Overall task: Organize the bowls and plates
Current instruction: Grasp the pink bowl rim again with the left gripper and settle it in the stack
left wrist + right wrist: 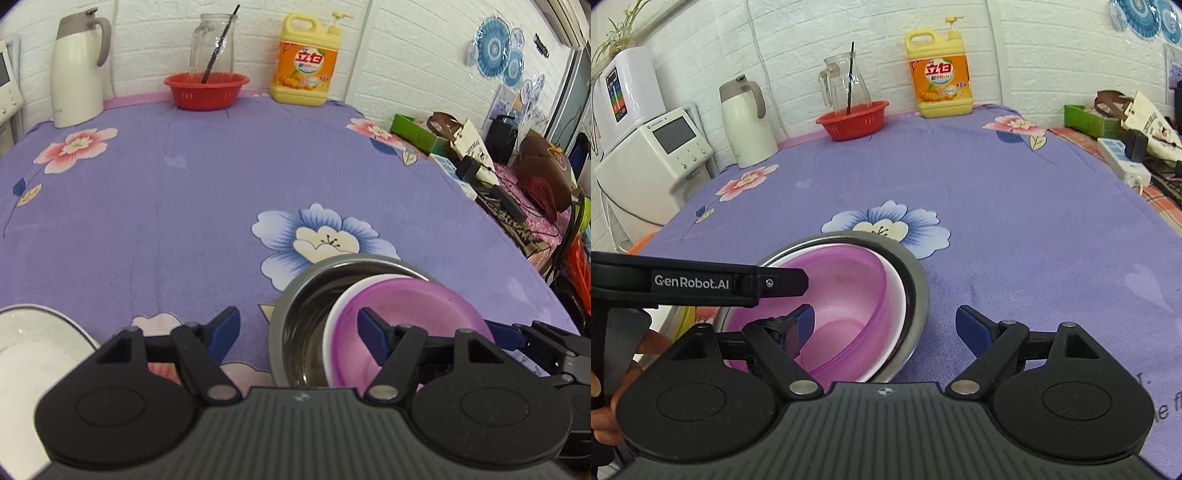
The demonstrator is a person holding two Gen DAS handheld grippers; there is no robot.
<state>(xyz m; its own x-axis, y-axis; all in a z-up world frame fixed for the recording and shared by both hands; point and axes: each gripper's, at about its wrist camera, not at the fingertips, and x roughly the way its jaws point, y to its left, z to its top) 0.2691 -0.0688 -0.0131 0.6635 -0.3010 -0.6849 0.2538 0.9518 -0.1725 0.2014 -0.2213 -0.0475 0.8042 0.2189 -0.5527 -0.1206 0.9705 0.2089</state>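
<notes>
In the left wrist view we start at the lower left edge of the frame, where a white plate [33, 354] lies on the purple flowered tablecloth [184, 206], partly hidden behind our left gripper [298, 328]. That gripper's blue-padded fingers stand spread apart with nothing between them, above the cloth. Along the top of the frame we see a white thermos jug [75, 70], then a red plastic basket [206, 90] with a glass pitcher [212, 44] behind it, then a yellow detergent bottle [304, 62]. At lower right of centre sits a steel bowl [295, 314] with a white bowl [330, 321] nested inside it and a translucent purple bowl [406, 314] inside that; the left gripper's right finger overlaps the purple bowl in the picture. Further right, the tip of our right gripper [509, 334] reaches the stack's edge. In the right wrist view, a white appliance [653, 162] stands at the left edge; the left gripper's black body crosses the middle left of the frame. The nested bowls sit at lower centre. Our right gripper [884, 325] is spread open: its left finger hangs over the inside of the purple bowl, its right finger over bare cloth to the right of the steel rim, and it holds nothing.
</notes>
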